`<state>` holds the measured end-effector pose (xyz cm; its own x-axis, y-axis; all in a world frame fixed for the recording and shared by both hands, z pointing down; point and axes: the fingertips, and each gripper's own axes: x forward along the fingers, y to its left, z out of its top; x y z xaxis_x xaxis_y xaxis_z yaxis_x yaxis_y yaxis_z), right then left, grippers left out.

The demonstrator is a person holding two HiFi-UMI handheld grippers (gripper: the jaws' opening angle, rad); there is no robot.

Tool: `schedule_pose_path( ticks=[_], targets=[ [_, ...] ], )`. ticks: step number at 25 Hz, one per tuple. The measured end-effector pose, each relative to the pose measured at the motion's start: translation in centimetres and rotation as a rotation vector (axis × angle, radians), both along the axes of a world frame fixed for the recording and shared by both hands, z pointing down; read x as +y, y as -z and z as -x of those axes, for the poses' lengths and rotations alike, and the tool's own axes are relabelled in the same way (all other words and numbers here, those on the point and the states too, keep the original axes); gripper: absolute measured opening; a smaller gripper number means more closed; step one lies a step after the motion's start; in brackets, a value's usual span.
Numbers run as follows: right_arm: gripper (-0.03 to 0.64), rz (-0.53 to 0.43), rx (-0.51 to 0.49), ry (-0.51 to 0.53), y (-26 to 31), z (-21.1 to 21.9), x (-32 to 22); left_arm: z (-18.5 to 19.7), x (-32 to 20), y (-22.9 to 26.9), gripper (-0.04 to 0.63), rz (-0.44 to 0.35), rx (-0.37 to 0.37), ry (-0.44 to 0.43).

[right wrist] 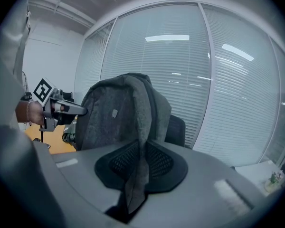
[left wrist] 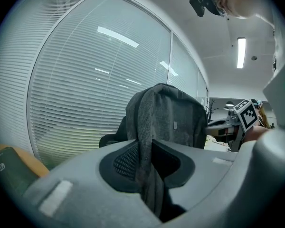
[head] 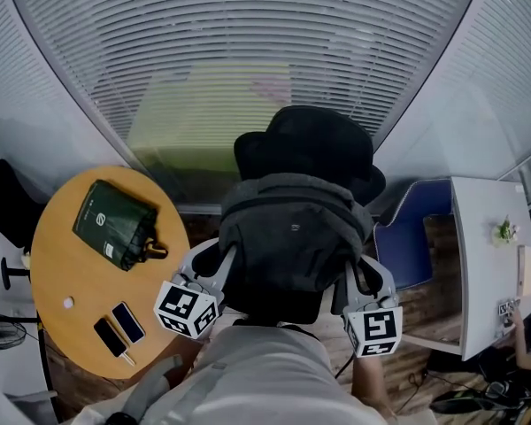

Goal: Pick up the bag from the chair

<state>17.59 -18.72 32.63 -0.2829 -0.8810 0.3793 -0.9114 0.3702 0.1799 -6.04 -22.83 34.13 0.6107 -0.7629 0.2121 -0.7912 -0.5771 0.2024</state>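
Table [head: 60, 268], round and wooden, sits at 9 o'clock in head view. On it we see a green pouch [head: 113, 222] toward its 12 o'clock edge and two phones [head: 120, 329] side by side toward 6 o'clock, all well apart from the bag. Left gripper [head: 216, 260] at 7 o'clock of the bag, jaws narrow and clamped on the left strap [left wrist: 145, 127]; in the left gripper view we see the grey webbing pinched between the black pads. Bag [head: 292, 237], a grey backpack, is at centre, hanging upright between the two grippers, with the black chair [head: 305, 144] just behind it at 12 o'clock. We cannot tell whether the bag's bottom touches the seat. Right gripper [head: 359, 278] at 5 o'clock of the bag, jaws narrow too, closed on the right strap [right wrist: 141, 127], whose loose end hangs down past the pads. White desk [head: 482, 255] at 3 o'clock, blue panel [head: 407, 237] between it and the bag. Window blinds [head: 248, 42] fill 12 o'clock
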Motion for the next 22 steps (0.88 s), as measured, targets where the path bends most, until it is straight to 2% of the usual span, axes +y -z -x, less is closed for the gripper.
schedule_pose_path(
  ticks=[22],
  targets=[
    [0.043,0.006,0.000,-0.019,0.26,0.26,0.74,0.17,0.76,-0.24,0.066,0.023,0.019,-0.010]
  ],
)
